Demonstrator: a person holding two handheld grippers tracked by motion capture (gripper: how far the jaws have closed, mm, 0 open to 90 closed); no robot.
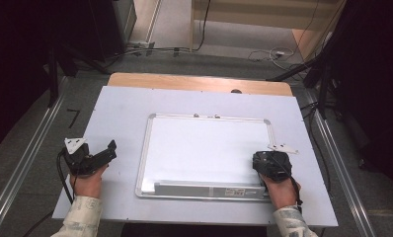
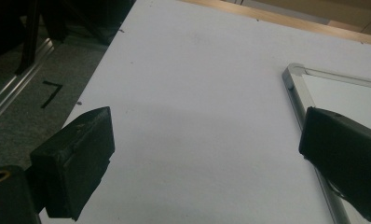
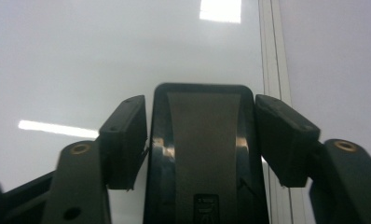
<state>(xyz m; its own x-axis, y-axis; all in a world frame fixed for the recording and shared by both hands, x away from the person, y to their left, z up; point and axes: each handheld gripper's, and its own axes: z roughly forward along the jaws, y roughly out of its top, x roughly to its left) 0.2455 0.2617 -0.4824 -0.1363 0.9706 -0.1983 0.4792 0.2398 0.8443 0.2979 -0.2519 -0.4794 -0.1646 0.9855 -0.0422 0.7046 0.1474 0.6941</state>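
Black jaws of the right gripper flank a dark eraser standing on the whiteboard near its right frame edge; they sit just beside its sides, with slight gaps visible, so no firm clamp shows. Seen from above, that gripper is over the board's lower right corner, above the tray. Well apart on the table, the left gripper rests with jaws wide apart, holding nothing.
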